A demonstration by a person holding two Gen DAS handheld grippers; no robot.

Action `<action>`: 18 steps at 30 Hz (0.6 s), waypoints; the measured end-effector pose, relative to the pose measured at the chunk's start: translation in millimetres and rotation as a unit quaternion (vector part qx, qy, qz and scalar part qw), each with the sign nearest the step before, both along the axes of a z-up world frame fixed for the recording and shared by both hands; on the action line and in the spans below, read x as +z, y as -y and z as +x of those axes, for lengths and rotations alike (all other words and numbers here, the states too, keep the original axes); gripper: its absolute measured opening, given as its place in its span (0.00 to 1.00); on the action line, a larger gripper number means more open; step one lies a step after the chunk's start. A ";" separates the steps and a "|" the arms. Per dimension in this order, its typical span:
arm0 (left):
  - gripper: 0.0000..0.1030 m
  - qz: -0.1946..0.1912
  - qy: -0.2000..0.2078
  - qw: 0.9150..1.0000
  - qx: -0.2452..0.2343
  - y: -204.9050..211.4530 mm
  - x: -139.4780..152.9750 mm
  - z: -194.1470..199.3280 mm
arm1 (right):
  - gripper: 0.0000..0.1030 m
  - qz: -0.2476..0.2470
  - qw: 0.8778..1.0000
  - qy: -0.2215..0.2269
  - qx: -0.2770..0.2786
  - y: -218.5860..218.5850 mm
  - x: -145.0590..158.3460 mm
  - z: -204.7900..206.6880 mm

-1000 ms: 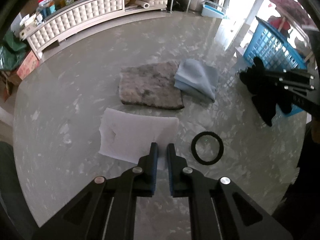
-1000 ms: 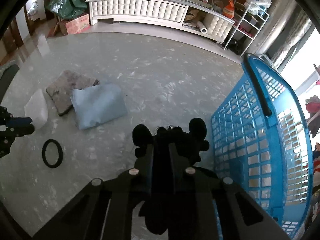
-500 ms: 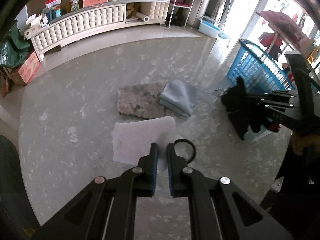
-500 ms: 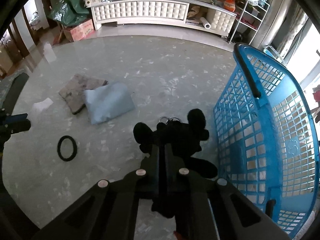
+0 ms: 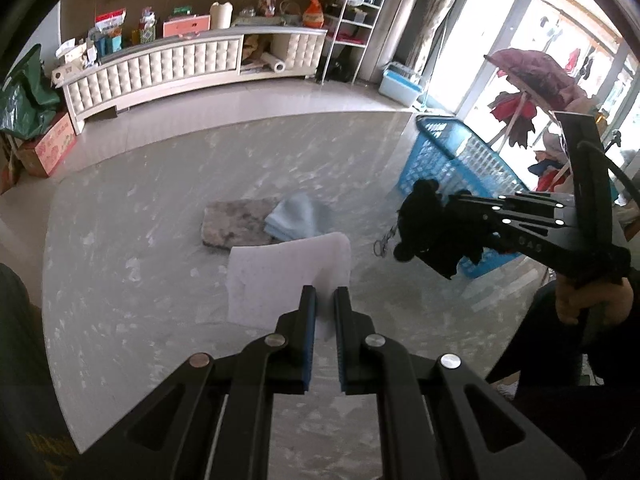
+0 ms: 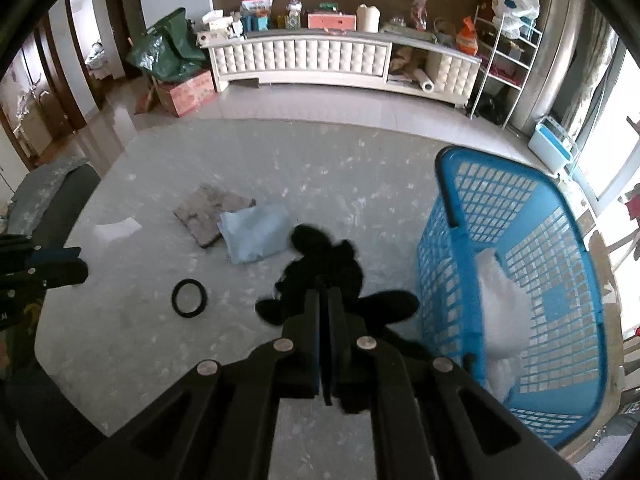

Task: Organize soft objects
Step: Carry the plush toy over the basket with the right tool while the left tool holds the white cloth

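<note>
From my right camera the basket (image 6: 516,280) stood at the table's (image 6: 320,152) right edge, a bag (image 6: 500,304) inside it. The plush (image 6: 332,276) hung in my right gripper (image 6: 325,300), just left of the basket. Behind it lay the towel (image 6: 256,236), the mat (image 6: 208,216) touching its left side, the ring (image 6: 189,297) nearer me. The sheet (image 5: 280,276) hung in my left gripper (image 5: 325,300).

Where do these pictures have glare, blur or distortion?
Left wrist view: the window is blown out white, and the cabinet bends with the fisheye. Right wrist view: the black toy is smeared by motion, while the basket stays sharp.
</note>
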State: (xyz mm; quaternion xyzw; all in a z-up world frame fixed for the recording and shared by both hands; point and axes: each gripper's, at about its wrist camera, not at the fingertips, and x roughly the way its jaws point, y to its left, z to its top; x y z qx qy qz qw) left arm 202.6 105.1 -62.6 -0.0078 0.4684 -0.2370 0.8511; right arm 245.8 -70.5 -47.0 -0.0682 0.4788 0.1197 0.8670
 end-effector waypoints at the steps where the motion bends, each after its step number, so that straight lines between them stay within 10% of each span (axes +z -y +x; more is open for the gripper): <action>1: 0.08 -0.001 0.003 1.000 -0.001 2.7 3.6 -3.0 | 0.03 0.000 1.000 0.001 0.003 1.4 4.2 -2.7; 18: 0.08 -0.018 0.039 0.999 -0.029 62.0 41.5 -30.6 | 0.03 0.012 0.997 0.078 0.012 47.6 86.6 -36.4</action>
